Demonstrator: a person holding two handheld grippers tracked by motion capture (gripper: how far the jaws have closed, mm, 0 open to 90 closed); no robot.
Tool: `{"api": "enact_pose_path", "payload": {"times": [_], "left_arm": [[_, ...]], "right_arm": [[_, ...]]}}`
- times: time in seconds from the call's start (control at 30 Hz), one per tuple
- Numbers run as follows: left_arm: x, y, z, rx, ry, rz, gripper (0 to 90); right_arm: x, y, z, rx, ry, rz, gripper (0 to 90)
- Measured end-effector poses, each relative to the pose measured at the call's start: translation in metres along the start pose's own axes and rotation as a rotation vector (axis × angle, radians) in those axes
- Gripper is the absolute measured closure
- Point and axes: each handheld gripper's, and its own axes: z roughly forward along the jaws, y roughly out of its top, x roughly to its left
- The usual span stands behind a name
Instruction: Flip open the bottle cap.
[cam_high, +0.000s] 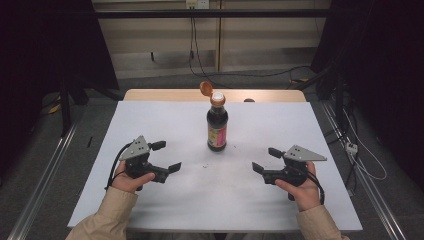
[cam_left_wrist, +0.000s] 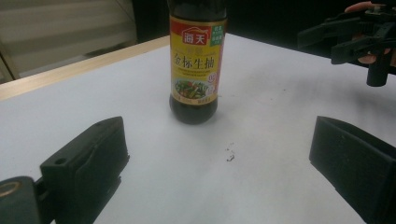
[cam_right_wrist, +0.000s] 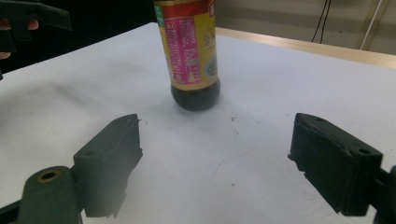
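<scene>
My left hand-held gripper and right hand-held gripper both gape wide and empty, the soy sauce bottle upright on the tabletop ahead between them with its flip cap open, so I should steady its body before pressing the cap shut.

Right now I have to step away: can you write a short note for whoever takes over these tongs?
Left tongs: open, holding nothing, resting low over the table's near left.
Right tongs: open, holding nothing, near right.
Sauce bottle: upright mid-table between the two, touched by neither; its orange flip cap stands open.
Table: a few dark specks in front of the bottle.
Done: cap already open.
Left: likely closing the cap or gripping the bottle; nothing is grasped yet.
</scene>
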Motion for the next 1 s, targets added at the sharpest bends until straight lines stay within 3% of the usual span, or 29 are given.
{"api": "enact_pose_path", "payload": {"times": [1.0], "left_arm": [[0.005,-0.025,-0.026,0.039,0.043,-0.003,4.6]], "right_arm": [[-0.004,-0.029,-0.024,0.013,-0.038,-0.003,16.7]]}}
